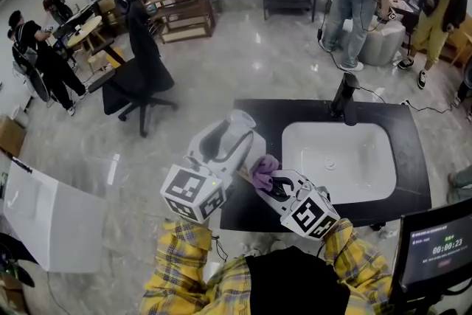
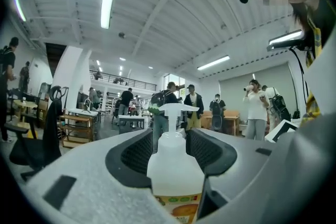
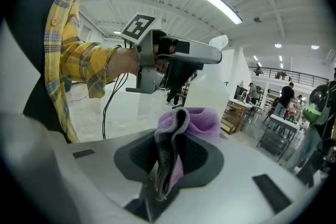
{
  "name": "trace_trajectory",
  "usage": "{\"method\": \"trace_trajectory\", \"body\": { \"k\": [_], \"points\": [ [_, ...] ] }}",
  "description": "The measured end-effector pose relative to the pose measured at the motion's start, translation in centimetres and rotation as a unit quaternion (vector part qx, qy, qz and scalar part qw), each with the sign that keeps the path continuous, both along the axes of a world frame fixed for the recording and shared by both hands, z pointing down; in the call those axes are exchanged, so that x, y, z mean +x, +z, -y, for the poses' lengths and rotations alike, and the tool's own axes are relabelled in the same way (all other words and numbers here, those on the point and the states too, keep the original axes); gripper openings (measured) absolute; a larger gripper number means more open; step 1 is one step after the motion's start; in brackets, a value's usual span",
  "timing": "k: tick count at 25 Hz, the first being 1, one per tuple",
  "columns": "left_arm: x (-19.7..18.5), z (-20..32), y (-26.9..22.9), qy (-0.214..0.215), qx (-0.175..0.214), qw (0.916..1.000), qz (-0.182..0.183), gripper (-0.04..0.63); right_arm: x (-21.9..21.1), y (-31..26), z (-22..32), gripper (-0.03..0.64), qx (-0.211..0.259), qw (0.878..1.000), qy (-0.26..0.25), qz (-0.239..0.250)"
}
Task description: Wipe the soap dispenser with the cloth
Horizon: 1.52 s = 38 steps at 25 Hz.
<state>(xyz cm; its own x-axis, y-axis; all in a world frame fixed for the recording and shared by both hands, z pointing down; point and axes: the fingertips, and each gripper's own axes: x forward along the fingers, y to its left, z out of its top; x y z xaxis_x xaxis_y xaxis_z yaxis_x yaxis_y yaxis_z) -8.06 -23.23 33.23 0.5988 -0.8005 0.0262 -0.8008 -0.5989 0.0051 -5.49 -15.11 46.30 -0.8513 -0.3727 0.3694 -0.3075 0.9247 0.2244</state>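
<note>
The soap dispenser [image 2: 175, 169], a translucent white pump bottle with an orange label, stands upright between the jaws of my left gripper [image 2: 169, 147], which is shut on it. In the head view the left gripper [image 1: 237, 130] is raised over the counter's left end. My right gripper [image 1: 268, 178] is shut on a bunched purple cloth [image 1: 264, 167]. In the right gripper view the cloth [image 3: 185, 126] sticks up between the jaws of the right gripper [image 3: 176, 147], right in front of the dispenser [image 3: 209, 93]. Whether cloth and bottle touch I cannot tell.
A black counter [image 1: 413, 158] carries a white sink [image 1: 372, 140] with a black faucet [image 1: 343, 94] at its far edge. A black office chair [image 1: 140, 70] stands at the left on the floor. Several people stand further off. A screen [image 1: 435, 247] sits at the lower right.
</note>
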Motion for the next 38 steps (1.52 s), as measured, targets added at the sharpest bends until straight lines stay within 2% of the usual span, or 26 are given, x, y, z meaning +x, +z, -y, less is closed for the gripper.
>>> {"method": "trace_trajectory", "body": {
  "k": [8,14,22,28,34,38],
  "points": [
    [0.2,0.0,0.0,-0.007,0.006,0.9996,0.025,0.204,-0.3,3.8,-0.4,0.081,-0.060,0.998,0.005,-0.013],
    [0.4,0.0,0.6,-0.011,0.001,0.9991,0.041,0.204,-0.9,5.1,-0.9,0.081,-0.073,0.997,-0.005,-0.027],
    [-0.3,0.5,0.2,-0.046,-0.009,0.9982,0.037,0.204,-1.3,5.3,-1.0,0.081,-0.087,0.996,-0.007,-0.027],
    [0.0,0.6,0.3,-0.082,-0.027,0.9956,0.035,0.204,-0.8,4.6,-1.0,0.081,-0.089,0.996,0.005,-0.024],
    [0.3,0.4,-0.3,-0.136,-0.023,0.9901,0.023,0.204,0.6,2.5,0.3,0.081,-0.077,0.996,0.046,0.012],
    [0.2,0.6,-0.2,-0.171,-0.006,0.9843,0.045,0.199,1.6,1.3,1.5,0.081,-0.063,0.995,0.073,0.026]
  ]
}}
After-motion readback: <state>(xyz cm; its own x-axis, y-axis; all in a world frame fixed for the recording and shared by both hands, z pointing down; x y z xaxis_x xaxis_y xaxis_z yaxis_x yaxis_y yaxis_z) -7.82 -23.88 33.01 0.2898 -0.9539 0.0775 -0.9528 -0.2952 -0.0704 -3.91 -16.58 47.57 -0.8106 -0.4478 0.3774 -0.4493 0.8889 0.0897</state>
